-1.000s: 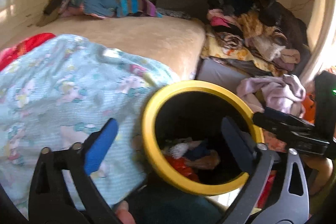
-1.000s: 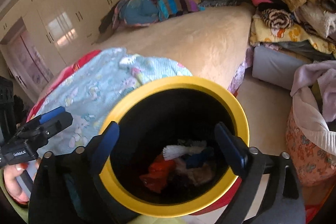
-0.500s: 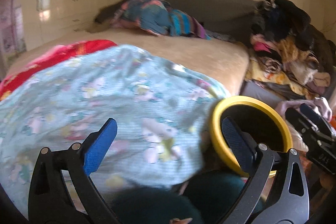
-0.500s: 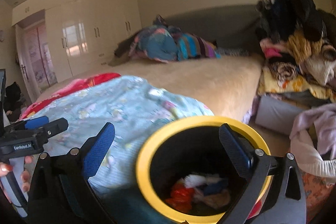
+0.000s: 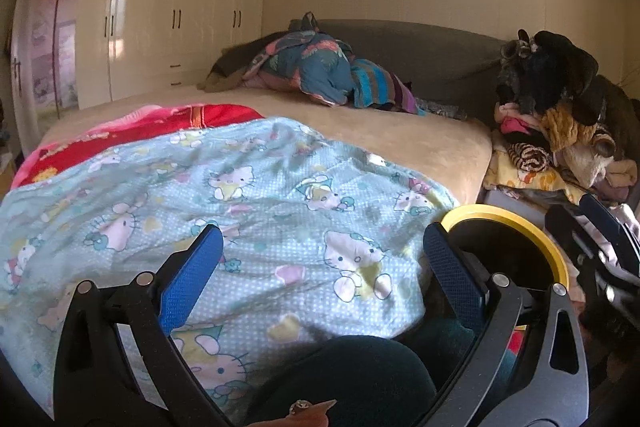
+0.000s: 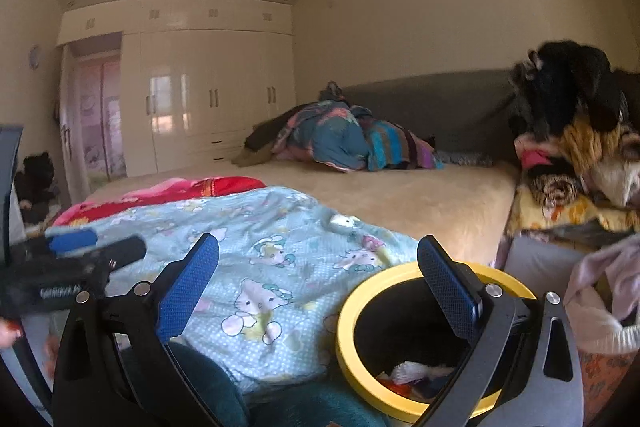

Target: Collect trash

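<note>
Tilted up and swung off the yellow-rimmed bin since 1 s ago, now facing across the bed toward the wardrobe. Left gripper and right gripper both spread wide, fingers holding nothing, over the light blue cat-print blanket. Bin low right beside the bed, with what looks like trash at its bottom.

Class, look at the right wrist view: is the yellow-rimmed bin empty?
No. Inside the yellow-rimmed bin, white, red and blue scraps lie at the bottom.
</note>
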Demonstrator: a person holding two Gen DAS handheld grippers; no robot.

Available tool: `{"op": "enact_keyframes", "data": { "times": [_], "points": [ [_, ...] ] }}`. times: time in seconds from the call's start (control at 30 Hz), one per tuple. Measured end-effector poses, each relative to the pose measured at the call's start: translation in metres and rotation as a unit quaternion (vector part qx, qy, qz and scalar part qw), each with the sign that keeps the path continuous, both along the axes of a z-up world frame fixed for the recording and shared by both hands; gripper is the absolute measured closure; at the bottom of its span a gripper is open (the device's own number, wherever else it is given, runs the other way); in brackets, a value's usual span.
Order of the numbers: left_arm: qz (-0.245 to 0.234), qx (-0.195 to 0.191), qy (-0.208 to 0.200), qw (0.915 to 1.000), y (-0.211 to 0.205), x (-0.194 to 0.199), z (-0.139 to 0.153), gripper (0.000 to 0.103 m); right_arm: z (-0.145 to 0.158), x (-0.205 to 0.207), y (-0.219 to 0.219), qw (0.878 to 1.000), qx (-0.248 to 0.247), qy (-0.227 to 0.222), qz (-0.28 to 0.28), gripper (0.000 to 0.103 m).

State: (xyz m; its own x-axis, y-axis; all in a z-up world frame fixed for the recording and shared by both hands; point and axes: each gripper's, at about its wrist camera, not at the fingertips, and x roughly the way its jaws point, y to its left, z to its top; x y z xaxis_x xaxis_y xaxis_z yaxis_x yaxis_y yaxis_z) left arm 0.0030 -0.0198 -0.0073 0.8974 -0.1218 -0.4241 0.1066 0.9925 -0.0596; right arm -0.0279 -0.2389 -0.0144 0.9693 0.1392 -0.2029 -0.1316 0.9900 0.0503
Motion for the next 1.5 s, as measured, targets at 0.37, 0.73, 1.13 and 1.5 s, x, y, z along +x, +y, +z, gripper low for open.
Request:
{"op": "enact_keyframes", "data": {
  "times": [0.37,0.73,1.13,1.5],
  "points": [
    [0.002,-0.009,0.001,1.0,0.004,-0.0008,-0.0038,0.011,-0.0055,0.0052,-0.0091,1.0,0.021,0.02,-0.013,0.006],
    [-0.002,0.002,-0.007,1.0,-0.0004,-0.0029,-0.0032,0.011,-0.0079,0.0055,-0.0081,0.999,0.023,0.026,-0.017,0.006],
    [-0.001,0.003,-0.007,1.0,-0.0013,-0.0031,-0.0032,0.011,-0.0089,0.0062,-0.008,0.999,0.022,0.027,-0.019,0.006],
    [-0.001,0.003,-0.006,1.0,-0.0013,-0.0028,-0.0033,0.011,-0.0085,0.0067,-0.0084,0.999,0.022,0.028,-0.019,0.006]
  ]
}}
